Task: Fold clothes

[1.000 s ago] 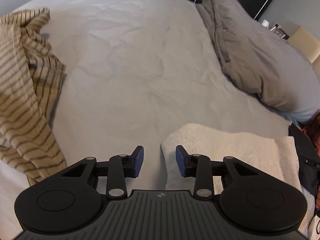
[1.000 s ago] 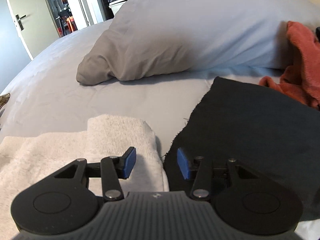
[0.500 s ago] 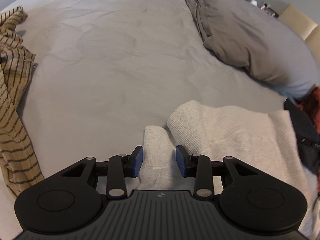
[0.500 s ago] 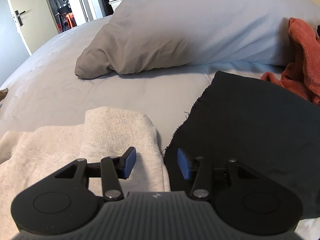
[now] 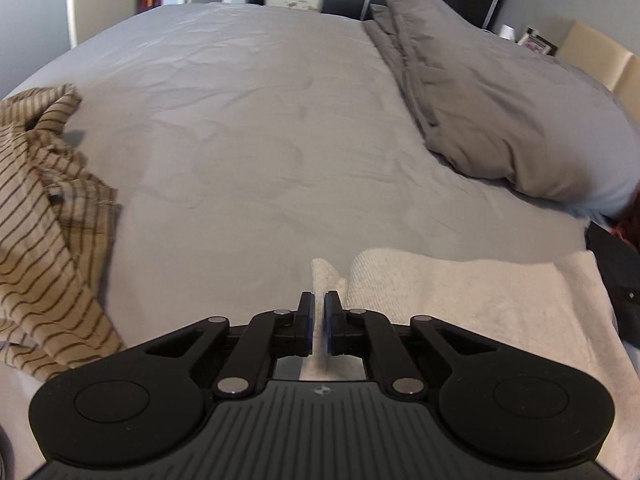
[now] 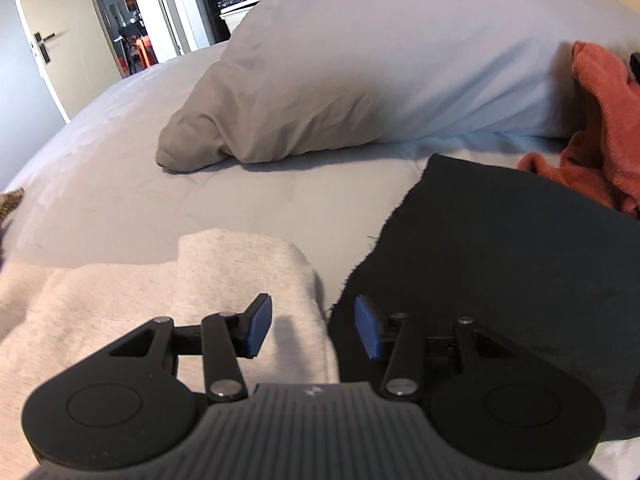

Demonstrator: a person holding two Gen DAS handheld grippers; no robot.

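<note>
Pillow (image 6: 360, 80) beyond; black cloth (image 6: 500, 260) alongside

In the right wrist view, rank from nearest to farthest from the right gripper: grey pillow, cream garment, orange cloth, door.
1. cream garment: directly under the right gripper, lower left.
2. orange cloth: bunched at the right edge, beyond the black fabric.
3. grey pillow: across the middle of the bed; close to the orange cloth in range.
4. door: far left, beyond the bed.
</note>
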